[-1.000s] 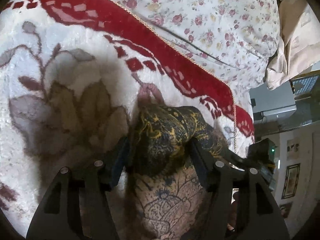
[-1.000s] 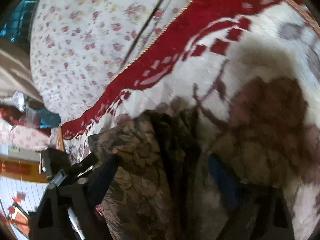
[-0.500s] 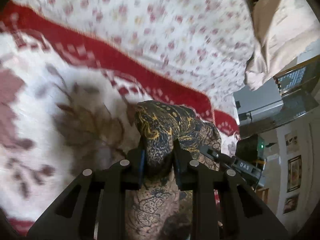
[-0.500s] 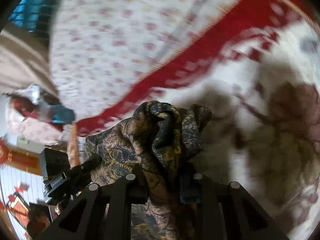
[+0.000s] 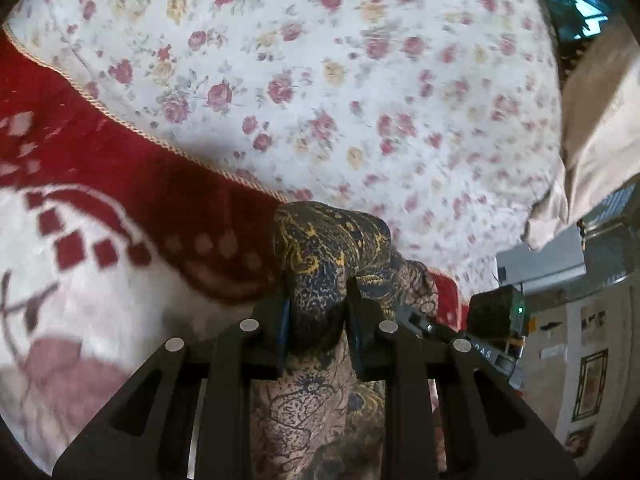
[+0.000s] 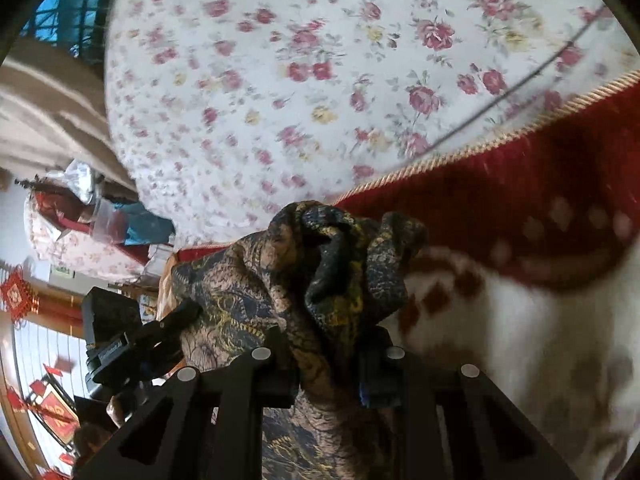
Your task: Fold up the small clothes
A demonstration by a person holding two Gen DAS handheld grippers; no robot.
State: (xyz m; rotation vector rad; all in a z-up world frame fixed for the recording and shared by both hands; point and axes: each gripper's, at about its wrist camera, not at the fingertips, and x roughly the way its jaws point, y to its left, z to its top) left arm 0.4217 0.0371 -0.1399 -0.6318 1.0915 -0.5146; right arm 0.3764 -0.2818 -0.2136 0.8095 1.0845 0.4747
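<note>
A small dark garment [image 5: 328, 248] with a yellow and tan paisley print is held up above the bed by both grippers. My left gripper [image 5: 318, 312] is shut on one bunched edge of it. My right gripper [image 6: 332, 360] is shut on another bunched edge of the garment [image 6: 320, 272]. The cloth hangs down between and below the fingers. The right gripper [image 5: 432, 324] shows at the right of the left wrist view, and the left gripper [image 6: 160, 332] at the left of the right wrist view. They are close side by side.
A white and red plush blanket [image 5: 100, 208] with a corded edge lies below. A rose-print sheet [image 5: 340, 80] covers the bed beyond it. A beige pillow [image 5: 592, 128] lies at the far right. Room furniture and wall pictures [image 5: 588, 388] show past the bed edge.
Both grippers closed on the garment a second ago and have lifted it off the blanket, moving forward toward the rose-print sheet.
</note>
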